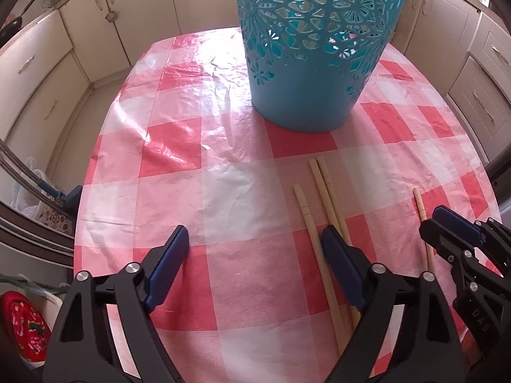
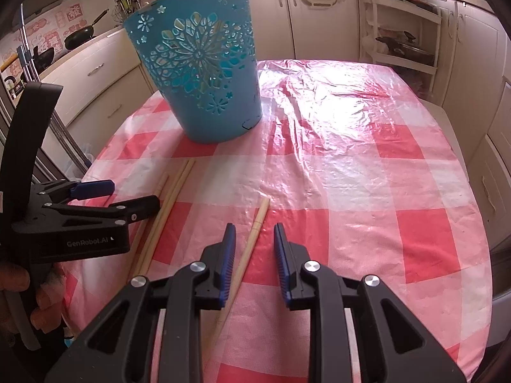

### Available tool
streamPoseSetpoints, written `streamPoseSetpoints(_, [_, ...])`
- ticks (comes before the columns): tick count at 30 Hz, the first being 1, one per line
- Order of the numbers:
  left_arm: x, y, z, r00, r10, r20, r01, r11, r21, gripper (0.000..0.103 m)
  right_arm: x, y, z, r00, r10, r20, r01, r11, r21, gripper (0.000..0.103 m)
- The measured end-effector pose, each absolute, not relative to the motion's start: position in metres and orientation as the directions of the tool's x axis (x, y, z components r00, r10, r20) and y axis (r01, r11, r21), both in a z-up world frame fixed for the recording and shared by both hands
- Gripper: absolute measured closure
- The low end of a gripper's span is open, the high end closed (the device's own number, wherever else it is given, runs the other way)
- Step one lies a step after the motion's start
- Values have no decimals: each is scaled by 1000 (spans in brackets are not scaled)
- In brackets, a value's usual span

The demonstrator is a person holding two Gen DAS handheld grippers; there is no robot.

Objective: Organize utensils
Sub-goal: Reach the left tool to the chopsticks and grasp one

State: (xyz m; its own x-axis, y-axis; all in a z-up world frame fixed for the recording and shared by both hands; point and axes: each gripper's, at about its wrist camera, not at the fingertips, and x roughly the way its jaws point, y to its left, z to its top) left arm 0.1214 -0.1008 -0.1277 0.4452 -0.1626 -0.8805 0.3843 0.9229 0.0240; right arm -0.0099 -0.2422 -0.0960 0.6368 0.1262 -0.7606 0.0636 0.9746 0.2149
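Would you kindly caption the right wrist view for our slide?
Open right tool straddling a lone chopstick on checked tablecloth, teal basket behind.

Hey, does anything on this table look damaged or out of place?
Yes. The blue basket has a cracked, chipped spot near its base. Four chopsticks lie loose on the tablecloth, one apart from the rest.

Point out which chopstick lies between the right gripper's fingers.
The lone chopstick, lying apart to the right of the other three chopsticks. It runs between the open fingers of the right gripper; those three lie by the left gripper.

Left gripper [image 1: 255,236], right gripper [image 2: 254,233]: both agape.
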Motion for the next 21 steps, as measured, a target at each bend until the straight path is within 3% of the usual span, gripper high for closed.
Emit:
streamPoseSetpoints(1, [121, -103, -127, 451, -171, -876, 396, 918, 25, 33, -9, -241, -96, 636, 123, -762, 64, 975, 211, 78])
streamPoseSetpoints(4, [119, -110, -124, 458, -205, -865, 436, 900, 18, 57, -7, -239, -96, 632, 111, -767, 57, 980, 188, 78])
streamPoseSetpoints(6, [119, -114, -123, 454, -231, -861, 469, 883, 11, 79, -7, -237, -96, 629, 94, -772, 54, 985, 164, 83])
streamPoseSetpoints(8, [120, -117, -122, 438, -256, -862, 496, 868, -5, 93, -6, -238, -96, 626, 85, -775, 60, 986, 156, 90])
streamPoseSetpoints(16, [133, -111, -122, 425, -255, -868, 481, 876, -21, 98, 3, -253, -94, 615, 61, -786, 110, 981, 162, 93])
streamPoseSetpoints(21, [133, -109, -122, 428, -240, -871, 464, 886, -16, 96, -1, -252, -96, 610, 75, -789, 105, 979, 175, 89])
